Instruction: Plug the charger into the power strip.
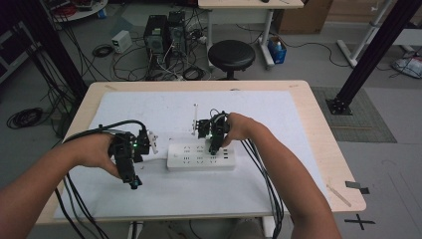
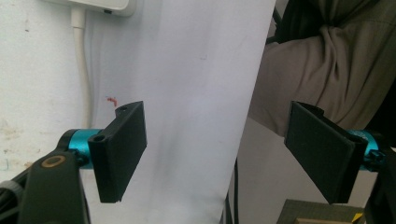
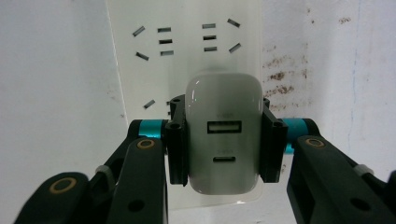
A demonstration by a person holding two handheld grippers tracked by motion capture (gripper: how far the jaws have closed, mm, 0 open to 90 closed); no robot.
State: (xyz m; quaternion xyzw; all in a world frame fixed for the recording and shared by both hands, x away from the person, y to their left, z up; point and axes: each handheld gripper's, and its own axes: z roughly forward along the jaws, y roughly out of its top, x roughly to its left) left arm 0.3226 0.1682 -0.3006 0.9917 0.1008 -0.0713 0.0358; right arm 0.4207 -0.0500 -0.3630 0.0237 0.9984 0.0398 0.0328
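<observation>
A: Charger (image 3: 223, 140), white, two ports facing my right gripper's camera: I have it pinched between the jaws of my right gripper (image 3: 223, 144), directly over the white power strip (image 1: 200, 156) near the middle of the table (image 1: 318, 124).

B: And the sockets?

A: Open slots lie at 12 o'clock of the charger. In the high view the strip sits at 3 o'clock from my left gripper (image 1: 130, 158), just apart.

B: Left jaws?

A: Spread wide, nothing between them; beneath runs the white mat (image 2: 187, 93), its edge at 3 o'clock, the strip's cord (image 2: 83, 74) at 10 o'clock. Bare mat surrounds the strip on all sides.
</observation>
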